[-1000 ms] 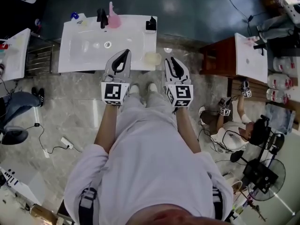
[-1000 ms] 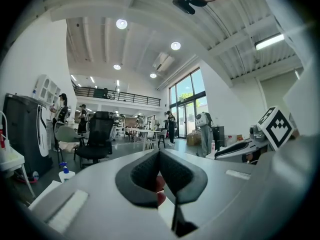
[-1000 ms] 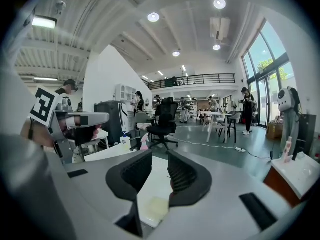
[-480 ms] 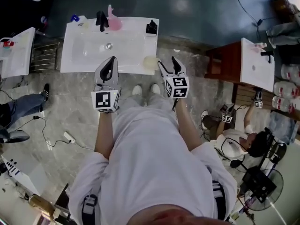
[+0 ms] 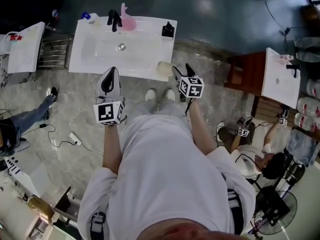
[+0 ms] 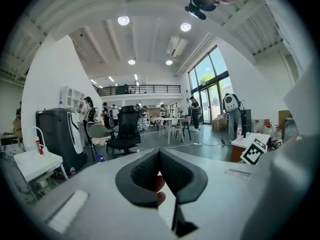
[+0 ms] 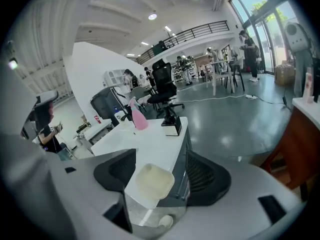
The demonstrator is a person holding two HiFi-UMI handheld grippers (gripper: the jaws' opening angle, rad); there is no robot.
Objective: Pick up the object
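A cream square dish (image 5: pixel 164 68) sits on the front right corner of the white sink counter (image 5: pixel 100 59). My right gripper (image 5: pixel 182 73) hangs just right of that corner, level with the dish, and its jaws are opening. In the right gripper view the dish (image 7: pixel 155 180) shows between the wide-apart pads (image 7: pixel 117 171), which do not touch it. My left gripper (image 5: pixel 111 75) is held in front of the counter's near edge. Its black pads (image 6: pixel 145 176) meet with nothing gripped.
A black tap (image 5: pixel 114 18), a pink spray bottle (image 5: pixel 127 21) and a black dispenser (image 5: pixel 168 30) stand along the counter's back. Another white counter (image 5: pixel 25 46) is at the left, and a sink on a wooden cabinet (image 5: pixel 280 76) at the right. A seated person (image 5: pixel 255 154) is nearby.
The right gripper's jaws have spread apart and it has turned toward the counter corner with the dish. The left gripper has drawn back to the left.
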